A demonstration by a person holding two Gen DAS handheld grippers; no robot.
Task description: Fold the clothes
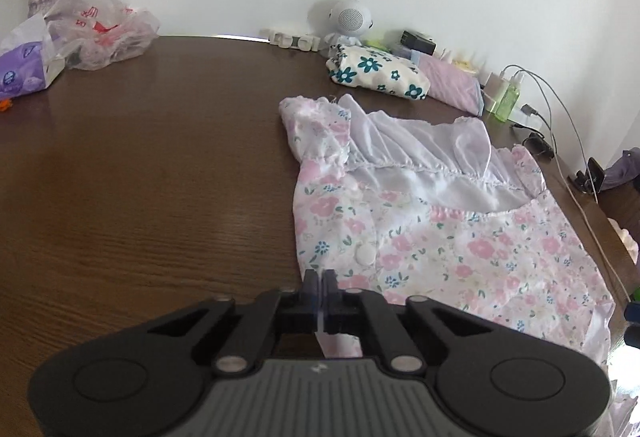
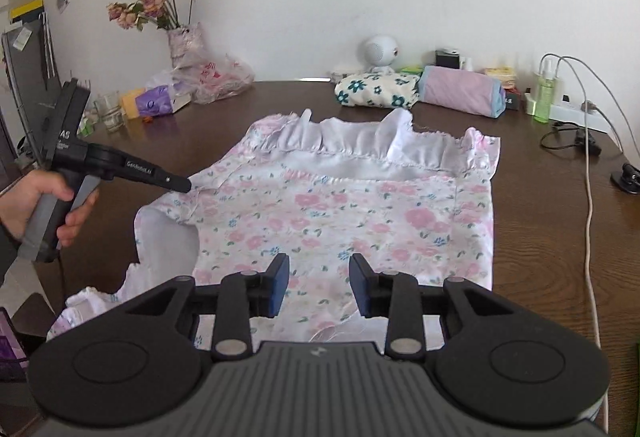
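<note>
A pink floral garment [image 2: 344, 205] lies spread on the brown bench [image 1: 140, 165], its white ruffled edge at the far side. The left gripper [image 1: 319, 279] has its jaws pressed together, pinching the garment's left edge. The right gripper [image 2: 319, 277] hovers over the near hem, jaws spread.
</note>
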